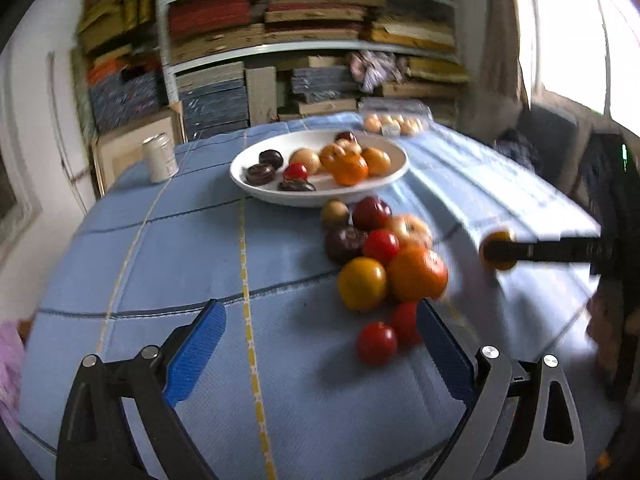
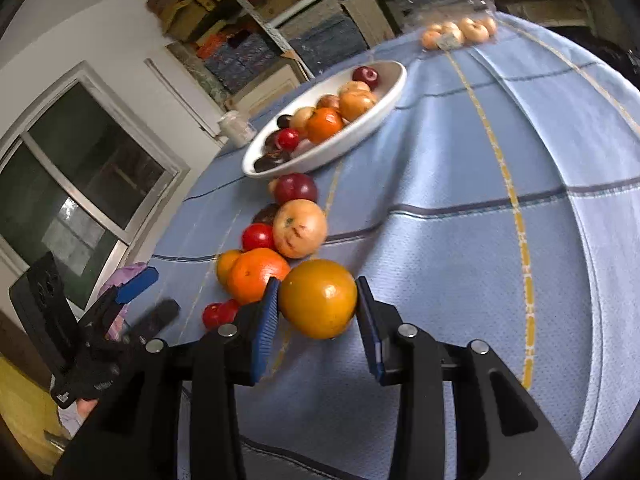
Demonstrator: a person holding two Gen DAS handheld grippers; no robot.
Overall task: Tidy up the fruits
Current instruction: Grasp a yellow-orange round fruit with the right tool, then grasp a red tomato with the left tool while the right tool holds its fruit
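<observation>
We have several fruits in the bowl (image 1: 256, 192) already, a pile (image 1: 380, 248) left mid-desk, our right claw (image 2: 318, 300) clamping a yellow-orange fruit (image 2: 318, 298), left claw (image 1: 320, 344) wide and empty

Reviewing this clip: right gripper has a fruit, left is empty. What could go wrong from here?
1. The right gripper pinches the round yellow-orange fruit only at its sides; it might slip out in transit.
2. The white bowl is already crowded, so a dropped fruit may roll.
3. The open left gripper sits near the small red tomatoes and could nudge them.
</observation>
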